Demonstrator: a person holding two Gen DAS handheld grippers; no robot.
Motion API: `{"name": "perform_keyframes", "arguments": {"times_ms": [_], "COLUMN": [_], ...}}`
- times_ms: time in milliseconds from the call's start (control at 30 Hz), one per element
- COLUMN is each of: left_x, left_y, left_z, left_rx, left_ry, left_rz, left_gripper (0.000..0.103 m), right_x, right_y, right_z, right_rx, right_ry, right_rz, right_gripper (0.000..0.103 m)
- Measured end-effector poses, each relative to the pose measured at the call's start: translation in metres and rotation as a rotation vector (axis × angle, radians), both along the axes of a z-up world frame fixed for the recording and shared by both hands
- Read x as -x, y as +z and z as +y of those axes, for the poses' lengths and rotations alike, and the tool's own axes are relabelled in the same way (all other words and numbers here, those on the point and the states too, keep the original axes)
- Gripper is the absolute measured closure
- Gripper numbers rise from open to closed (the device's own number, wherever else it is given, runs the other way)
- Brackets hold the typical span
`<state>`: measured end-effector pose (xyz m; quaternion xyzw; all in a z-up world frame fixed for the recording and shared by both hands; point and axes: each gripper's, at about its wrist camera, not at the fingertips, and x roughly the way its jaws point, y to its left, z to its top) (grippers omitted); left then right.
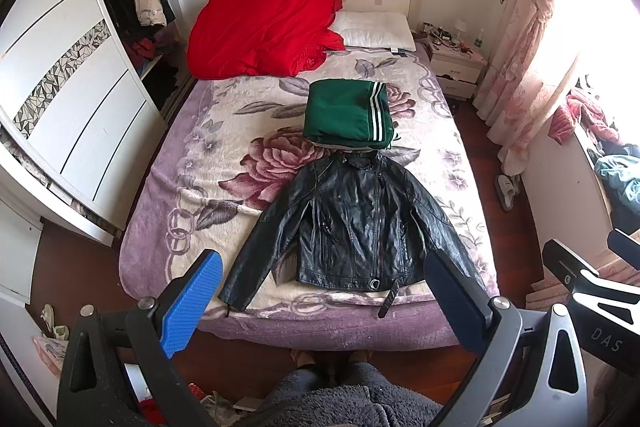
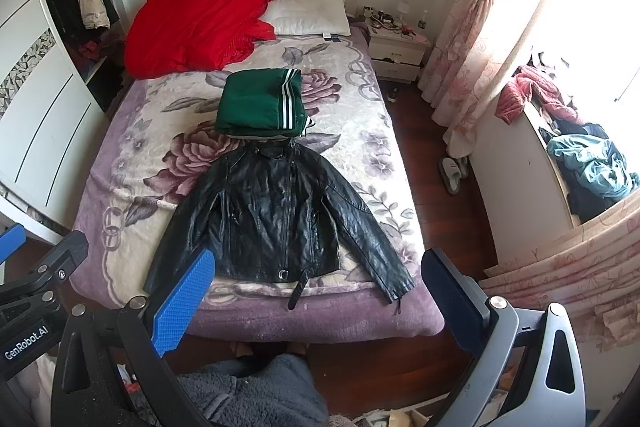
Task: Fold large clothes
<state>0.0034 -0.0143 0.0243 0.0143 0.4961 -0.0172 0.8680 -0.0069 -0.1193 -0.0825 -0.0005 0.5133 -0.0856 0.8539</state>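
Black leather jacket [image 1: 354,223] lies flat and face up on the near half of a bed [image 1: 160,255], zipped, with its collar pointing toward the headboard and both sleeves spread out and down to either side. A loose strap [image 1: 387,303] from its hem hangs over the foot edge of the mattress. Directly beyond the collar, touching or nearly touching it, sits a folded green garment [image 1: 344,113] with white stripes along one side. The bed is covered by a lilac blanket printed with large roses. Farther back, a bunched red quilt [image 1: 260,31] fills the left of the head end, with a white pillow [image 1: 376,29] beside it on the right.

The left gripper [image 1: 324,303] hangs above the foot of the bed with its two fingers spread wide apart, holding nothing; the right gripper [image 2: 318,301] hangs likewise, fingers wide apart and empty. Neither touches the jacket.

A white wardrobe [image 1: 72,99] stands to the left of the bed, a cluttered nightstand [image 1: 456,65] to the right of the pillow, and a floral curtain [image 1: 524,55] covers a bright window on the right.
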Motion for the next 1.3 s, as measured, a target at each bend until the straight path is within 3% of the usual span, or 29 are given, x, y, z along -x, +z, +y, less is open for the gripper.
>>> {"name": "perform_keyframes", "arguments": {"times_ms": [500,1300], "left_x": [0.001,-0.001], "left_y": [0.002,0.007], "left_z": [-0.002,0.001], "left_rx": [0.009,0.013], "left_ry": [0.001,0.021], "left_rz": [-0.003,-0.018], "left_gripper": [0.0,0.0], "right_x": [-0.011,-0.01], "right_y": [0.017,0.018], "right_z": [-0.007,0.004], "right_rx": [0.004,0.015], "right_ry": [0.008,0.01], "right_rz": [-0.007,-0.016], "right_gripper": [0.0,0.0]}}
